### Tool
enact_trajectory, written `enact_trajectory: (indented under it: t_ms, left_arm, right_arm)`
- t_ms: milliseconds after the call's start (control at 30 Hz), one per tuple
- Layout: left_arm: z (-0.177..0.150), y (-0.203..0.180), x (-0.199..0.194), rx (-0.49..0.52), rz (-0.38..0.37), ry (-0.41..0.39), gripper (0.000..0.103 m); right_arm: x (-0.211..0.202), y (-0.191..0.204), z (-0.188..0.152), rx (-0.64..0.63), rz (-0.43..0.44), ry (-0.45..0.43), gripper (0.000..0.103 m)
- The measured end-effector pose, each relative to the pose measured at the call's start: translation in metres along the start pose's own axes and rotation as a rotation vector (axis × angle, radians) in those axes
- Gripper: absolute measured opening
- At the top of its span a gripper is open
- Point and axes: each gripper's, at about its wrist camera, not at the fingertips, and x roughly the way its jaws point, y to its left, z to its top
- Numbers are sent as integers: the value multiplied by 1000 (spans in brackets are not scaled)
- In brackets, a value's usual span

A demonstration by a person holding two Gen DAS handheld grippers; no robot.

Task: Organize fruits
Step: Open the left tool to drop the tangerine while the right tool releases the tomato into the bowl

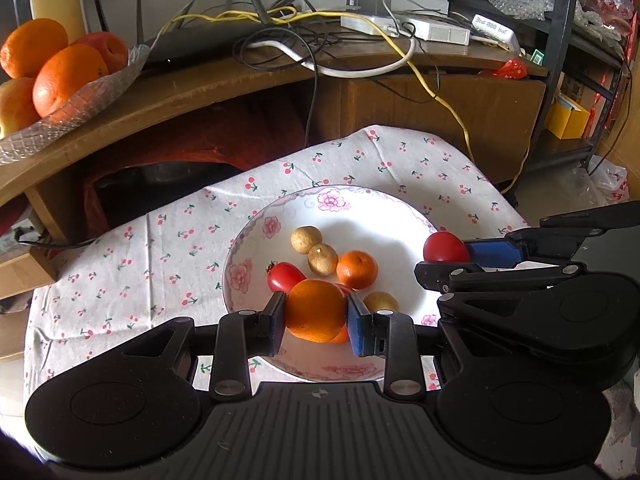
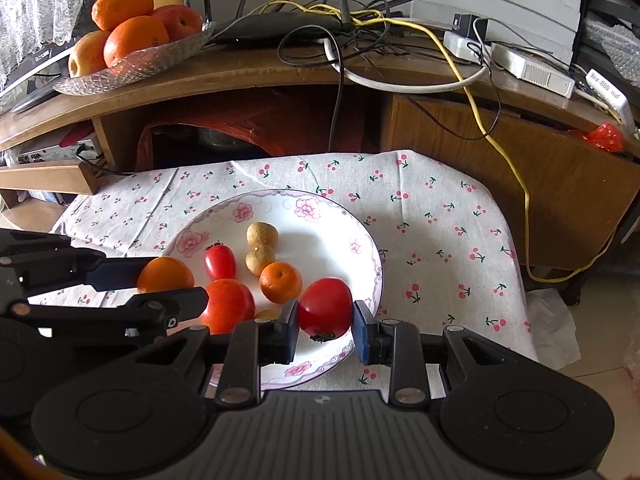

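The left gripper [image 1: 316,322] has its fingers [image 1: 274,322] closed partway on an orange [image 1: 315,310], one pad pressed to each side of the fruit, which hangs clear of the pads above and below. The orange is near round, so no long axis can be told; it is held over the near rim of the plate [image 1: 256,248]. The right gripper [image 2: 325,330] has its fingers [image 2: 289,330] closed about as far on a big tomato [image 2: 326,307], again a pad on each side. The tomato's dark stem end faces down and toward the camera, so its axis runs roughly upright, tilted a little. It is held over the plate's near right rim. The plate sits on a cherry-print cloth [image 2: 440,216] that covers the worktop, nearer the cloth's front edge than its back edge. In the plate lie a small orange [image 2: 281,282], a small tomato [image 2: 219,262] with its long axis running front to back and its stem end toward the far rim, and two longans [image 2: 261,246] touching one another, one behind the other. A second big tomato [image 2: 227,305] lies at the near side of the plate, just left of the right gripper's fingers, and another pale longan [image 1: 380,302] shows beside it, partly hidden. Behind the worktop, on a wooden shelf [image 2: 280,68], a glass dish [image 2: 132,68] holds larger oranges and apples, with a router [image 2: 276,26] and tangled cables [image 2: 472,80] to its right.
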Motion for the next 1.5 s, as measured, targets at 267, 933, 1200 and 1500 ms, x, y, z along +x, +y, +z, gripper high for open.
enact_trajectory:
  t_ms: [267, 933, 1200, 1500]
  left_arm:
    - [-2, 6, 13, -7, 2, 30, 38]
    - [0, 10, 22, -21, 13, 15, 38]
    - [3, 11, 26, -24, 11, 6, 39]
    - [4, 16, 25, -55, 13, 1, 47]
  right_arm:
    - [14, 3, 0, -17, -6, 21, 31]
    - [29, -1, 5, 15, 4, 24, 31]
    - [34, -5, 7, 41, 9, 25, 31]
    - [33, -7, 9, 58, 21, 11, 31]
